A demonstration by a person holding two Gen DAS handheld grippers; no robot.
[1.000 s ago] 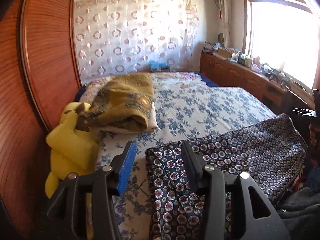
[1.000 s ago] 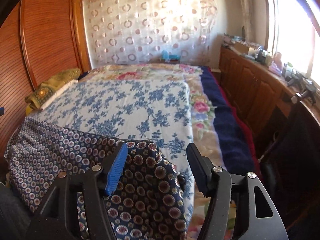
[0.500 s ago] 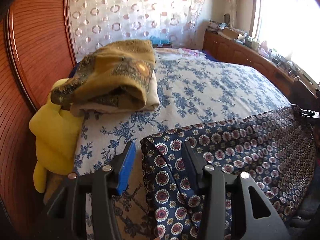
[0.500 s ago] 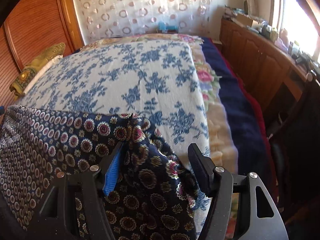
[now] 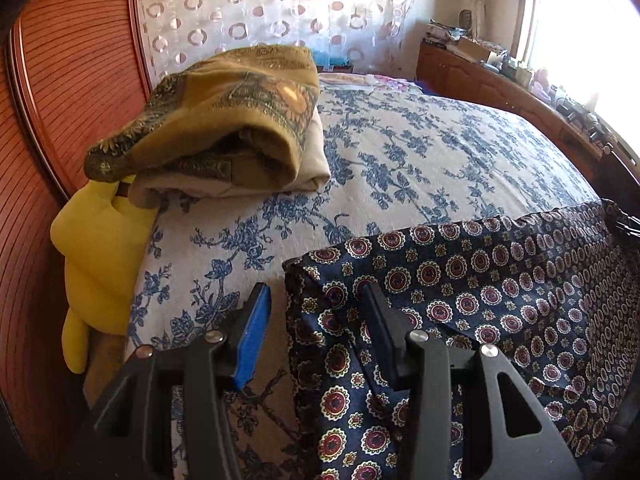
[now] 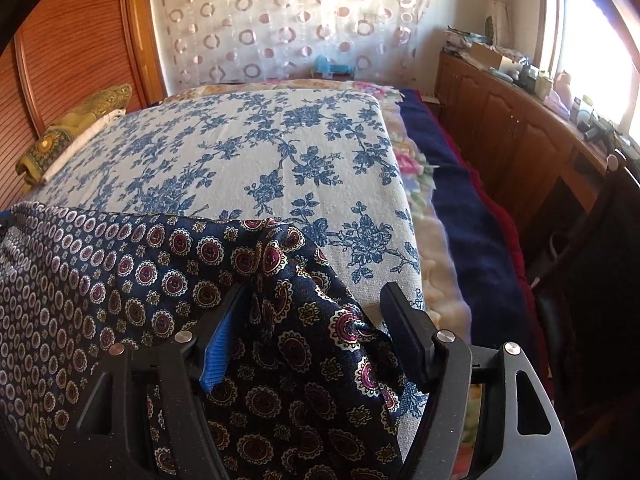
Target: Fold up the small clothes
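A dark navy garment with red and cream medallions lies along the near edge of the bed, and shows in the right wrist view too. My left gripper is open, with the garment's left corner between its jaws. My right gripper is open, with the bunched right corner of the garment between its jaws. Neither gripper is closed on the cloth.
The bed has a white cover with blue flowers. A folded olive-gold blanket lies on a cream pillow at the wooden headboard, with a yellow plush below it. Wooden cabinets line the right wall under a bright window.
Both grippers have moved forward and lower over the bed. The garment's corners now sit between the open jaws, and its top edge lies further onto the cover.
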